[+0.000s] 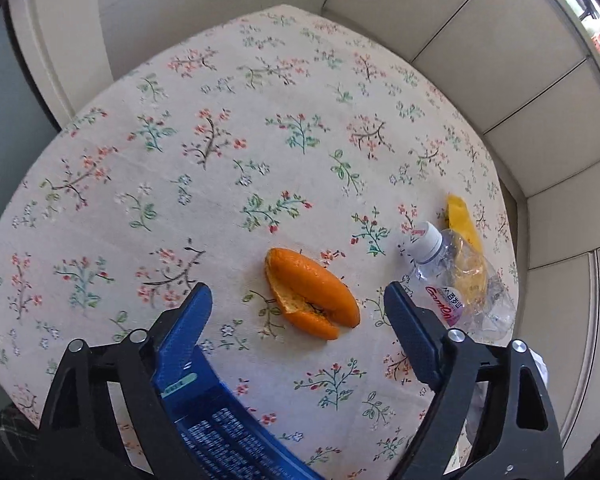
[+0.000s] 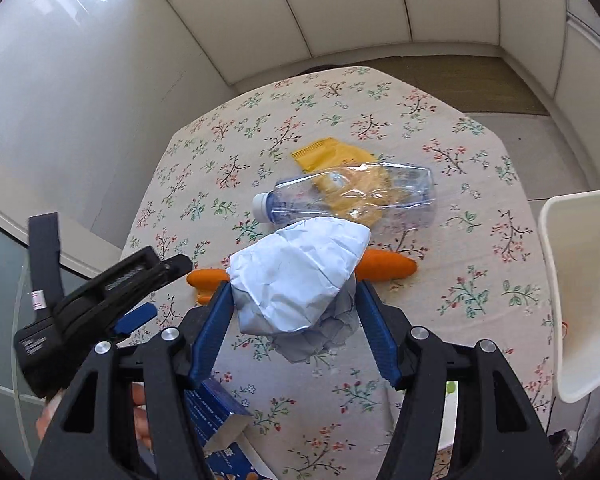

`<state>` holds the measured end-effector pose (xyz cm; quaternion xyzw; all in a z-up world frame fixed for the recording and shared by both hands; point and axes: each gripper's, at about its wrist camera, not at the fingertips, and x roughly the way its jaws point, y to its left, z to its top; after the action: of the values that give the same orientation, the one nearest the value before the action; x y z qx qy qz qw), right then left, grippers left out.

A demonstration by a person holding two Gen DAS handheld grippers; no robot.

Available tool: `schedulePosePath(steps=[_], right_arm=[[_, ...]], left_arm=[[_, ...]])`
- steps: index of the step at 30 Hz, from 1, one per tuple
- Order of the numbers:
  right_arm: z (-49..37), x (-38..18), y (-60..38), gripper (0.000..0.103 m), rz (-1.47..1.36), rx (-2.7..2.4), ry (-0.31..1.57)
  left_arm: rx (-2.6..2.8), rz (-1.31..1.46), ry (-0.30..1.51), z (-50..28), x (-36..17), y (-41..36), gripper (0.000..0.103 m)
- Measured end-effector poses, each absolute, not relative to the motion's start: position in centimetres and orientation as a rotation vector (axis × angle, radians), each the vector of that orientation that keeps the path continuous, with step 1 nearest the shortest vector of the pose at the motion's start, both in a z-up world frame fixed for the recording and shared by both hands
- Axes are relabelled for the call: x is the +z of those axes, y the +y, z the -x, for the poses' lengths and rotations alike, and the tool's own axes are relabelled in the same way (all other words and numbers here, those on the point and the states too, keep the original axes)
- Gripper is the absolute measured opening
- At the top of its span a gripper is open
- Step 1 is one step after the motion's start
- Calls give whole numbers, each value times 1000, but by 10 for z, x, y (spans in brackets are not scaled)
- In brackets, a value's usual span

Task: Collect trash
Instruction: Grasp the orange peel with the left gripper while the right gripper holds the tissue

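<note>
My left gripper [image 1: 298,294] is open above the floral tablecloth, its fingers either side of an orange peel [image 1: 312,294] lying on the table. A crushed clear plastic bottle [image 1: 456,280] and a yellow wrapper [image 1: 462,220] lie to its right. My right gripper [image 2: 294,292] is shut on a crumpled white paper ball [image 2: 300,272], held above the table. The paper hides the middle of the orange peel [image 2: 386,266]. The bottle [image 2: 352,198] lies on the yellow wrapper [image 2: 328,154] beyond it. The left gripper [image 2: 132,288] shows at the left of the right wrist view.
A blue carton [image 1: 228,432] lies under the left gripper, also in the right wrist view [image 2: 220,412]. A white bin [image 2: 584,288] stands at the table's right edge. The round table [image 1: 180,128] is backed by white walls and cabinets.
</note>
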<state>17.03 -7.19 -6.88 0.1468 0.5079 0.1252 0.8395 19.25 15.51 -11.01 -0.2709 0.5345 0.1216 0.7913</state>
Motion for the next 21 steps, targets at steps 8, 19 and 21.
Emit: schedulePosePath(steps=[8,19,21], right_arm=[[-168,-56,-101,62,-311,255,1045],[-159,-39,-124,63,-334,262,1000],[-158,-36,-126,63,-342,263,990]], left_arm=[[327,531,1244,-215,-148,135,66],[243,480,1204,-216,-143,128,23],[220,501,1190,-212,-138,132,20]])
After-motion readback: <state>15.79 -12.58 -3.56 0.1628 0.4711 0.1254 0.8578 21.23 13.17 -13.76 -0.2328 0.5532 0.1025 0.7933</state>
